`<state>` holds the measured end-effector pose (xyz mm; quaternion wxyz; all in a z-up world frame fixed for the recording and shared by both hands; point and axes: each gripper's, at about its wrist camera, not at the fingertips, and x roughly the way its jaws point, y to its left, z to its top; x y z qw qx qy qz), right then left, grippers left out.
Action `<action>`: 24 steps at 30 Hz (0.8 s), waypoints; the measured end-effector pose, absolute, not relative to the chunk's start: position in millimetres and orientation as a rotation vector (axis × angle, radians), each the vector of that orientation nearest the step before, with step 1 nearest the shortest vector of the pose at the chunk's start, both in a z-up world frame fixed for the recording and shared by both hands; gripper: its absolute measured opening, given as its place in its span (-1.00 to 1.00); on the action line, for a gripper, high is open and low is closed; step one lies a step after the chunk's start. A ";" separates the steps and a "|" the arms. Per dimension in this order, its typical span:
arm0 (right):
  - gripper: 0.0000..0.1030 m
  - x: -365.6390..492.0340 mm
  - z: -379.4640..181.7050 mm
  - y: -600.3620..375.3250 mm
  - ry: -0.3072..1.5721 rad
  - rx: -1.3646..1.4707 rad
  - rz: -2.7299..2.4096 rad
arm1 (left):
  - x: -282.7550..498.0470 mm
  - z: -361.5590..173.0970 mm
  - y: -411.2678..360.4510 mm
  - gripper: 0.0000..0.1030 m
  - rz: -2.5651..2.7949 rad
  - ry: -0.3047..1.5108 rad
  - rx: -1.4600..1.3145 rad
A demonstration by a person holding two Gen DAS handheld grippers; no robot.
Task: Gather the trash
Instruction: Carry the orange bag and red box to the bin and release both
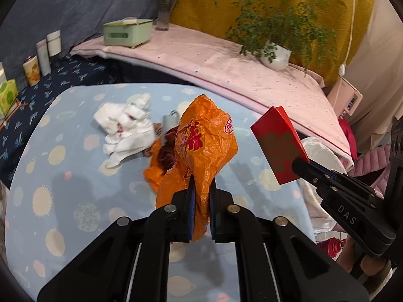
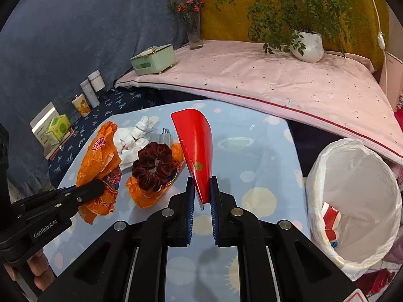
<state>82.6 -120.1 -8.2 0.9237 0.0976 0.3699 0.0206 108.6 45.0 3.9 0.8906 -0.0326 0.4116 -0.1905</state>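
Observation:
My left gripper [image 1: 200, 188] is shut on a crumpled orange plastic bag [image 1: 201, 138] and holds it up above the blue patterned table [image 1: 75, 196]. The bag also shows in the right wrist view [image 2: 98, 161]. My right gripper [image 2: 202, 188] is shut on a flat red box [image 2: 196, 148], lifted over the table; the box also shows in the left wrist view [image 1: 279, 146]. A dark red scrunchie [image 2: 153, 166] lies on another orange piece [image 2: 146, 196]. Crumpled white tissue [image 1: 126, 128] and a grey clip [image 1: 167, 123] lie behind.
A bin lined with a white bag [image 2: 357, 201], holding some red and white packaging, stands at the table's right. A pink-covered ledge [image 2: 264, 80] behind carries a green box [image 2: 153, 59], a vase [image 2: 194, 32] and a potted plant [image 2: 307, 45]. Jars and boxes [image 2: 85, 100] line the left.

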 end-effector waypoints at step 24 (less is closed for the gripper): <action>-0.78 1.9 24.9 -248.6 0.651 0.331 -0.241 | 82.6 40.8 -126.7 -0.84 -0.686 0.811 0.034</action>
